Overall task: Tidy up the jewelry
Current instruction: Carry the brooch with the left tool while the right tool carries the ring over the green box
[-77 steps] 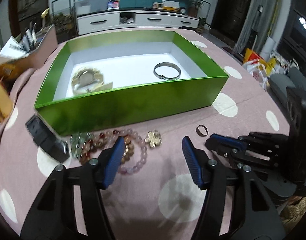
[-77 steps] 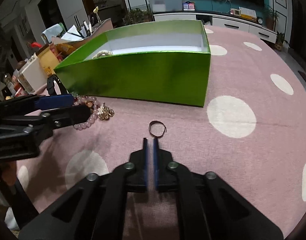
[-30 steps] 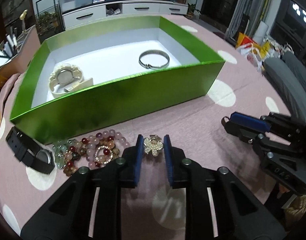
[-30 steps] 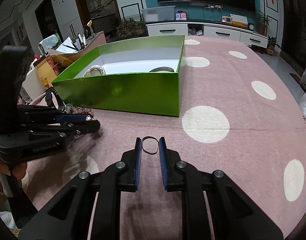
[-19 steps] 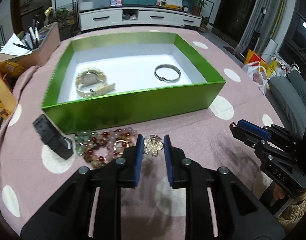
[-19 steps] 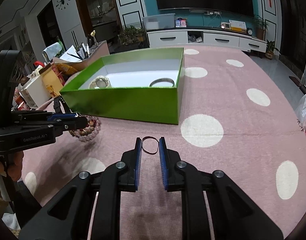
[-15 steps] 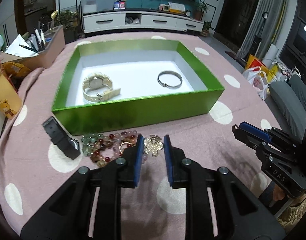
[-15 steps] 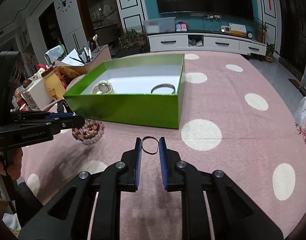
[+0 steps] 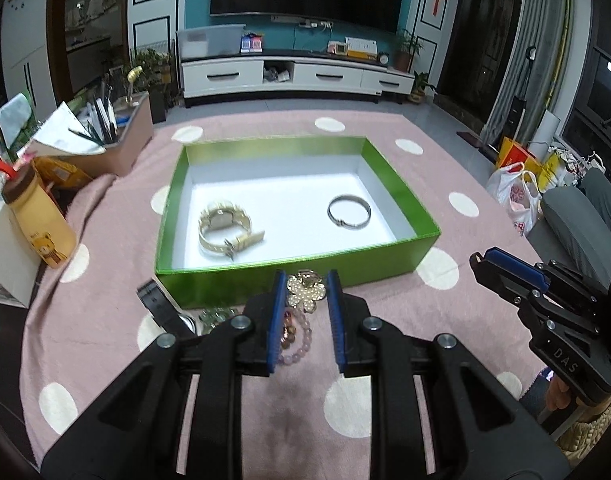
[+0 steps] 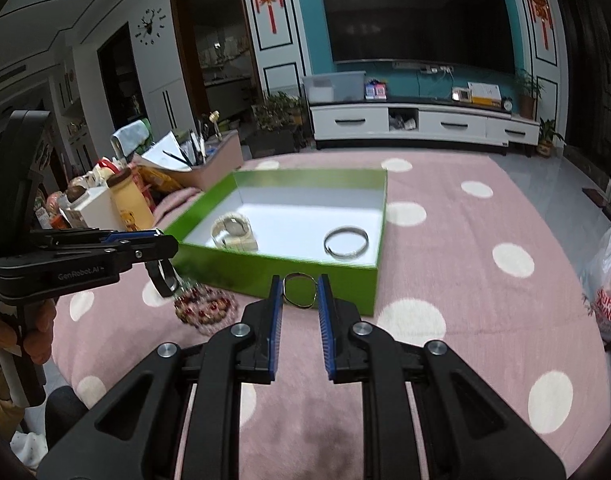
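My left gripper (image 9: 306,280) is shut on a gold flower brooch (image 9: 305,290), held in the air in front of the green box (image 9: 401,186). My right gripper (image 10: 300,284) is shut on a small dark ring (image 10: 300,291), also lifted off the cloth. Inside the box lie a pale gold watch (image 9: 225,226) and a silver bangle (image 9: 349,211). Beaded bracelets (image 9: 293,334) and a black watch (image 9: 163,312) rest on the pink cloth below the left gripper. The same box (image 10: 375,288) shows in the right wrist view, with the beads (image 10: 205,308) at its left.
A pink dotted tablecloth (image 9: 457,160) covers the table. A yellow bottle (image 9: 37,216) and a pen holder (image 9: 117,152) stand at the left edge. Plastic bags (image 9: 517,196) sit past the right edge. A hand (image 10: 33,332) holds the left gripper's handle.
Both grippers have risen from the cloth, one carrying the brooch and the other the ring. The box and the beads now look farther below.
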### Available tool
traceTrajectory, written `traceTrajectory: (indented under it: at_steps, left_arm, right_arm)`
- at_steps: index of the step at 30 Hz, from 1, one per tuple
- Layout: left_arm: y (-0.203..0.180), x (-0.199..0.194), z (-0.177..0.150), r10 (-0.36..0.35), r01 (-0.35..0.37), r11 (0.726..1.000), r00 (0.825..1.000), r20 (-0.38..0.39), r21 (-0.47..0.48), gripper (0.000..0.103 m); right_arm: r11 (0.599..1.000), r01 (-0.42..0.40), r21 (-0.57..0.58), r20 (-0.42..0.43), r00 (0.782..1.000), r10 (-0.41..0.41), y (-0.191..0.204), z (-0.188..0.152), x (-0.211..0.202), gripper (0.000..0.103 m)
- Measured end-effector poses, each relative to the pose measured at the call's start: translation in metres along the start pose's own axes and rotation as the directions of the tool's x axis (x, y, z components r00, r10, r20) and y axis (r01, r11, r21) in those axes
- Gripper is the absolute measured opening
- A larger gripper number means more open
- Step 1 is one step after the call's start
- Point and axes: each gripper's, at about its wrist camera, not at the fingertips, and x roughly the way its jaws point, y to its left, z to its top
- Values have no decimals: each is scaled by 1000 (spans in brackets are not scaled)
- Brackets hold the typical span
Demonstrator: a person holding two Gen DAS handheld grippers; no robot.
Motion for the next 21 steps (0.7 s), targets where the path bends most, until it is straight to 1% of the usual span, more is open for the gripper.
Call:
traceTrajectory:
  at_steps: [10, 15, 21]
  left_arm:
    - [4, -9, 30, 31, -31, 1000, 998, 56, 0, 20]
    - [6, -6, 43, 33, -33, 999, 997, 66, -7, 20]
    - [8, 2, 51, 38, -37, 999, 997, 65, -11, 20]
  right_arm:
    - [1000, -18, -23, 46, 999, 19, 7, 30, 9, 17]
    - [999, -18, -26, 54, 998, 19, 6, 41, 15, 17]
    - [999, -24, -32, 42, 999, 25, 7, 46, 27, 17]
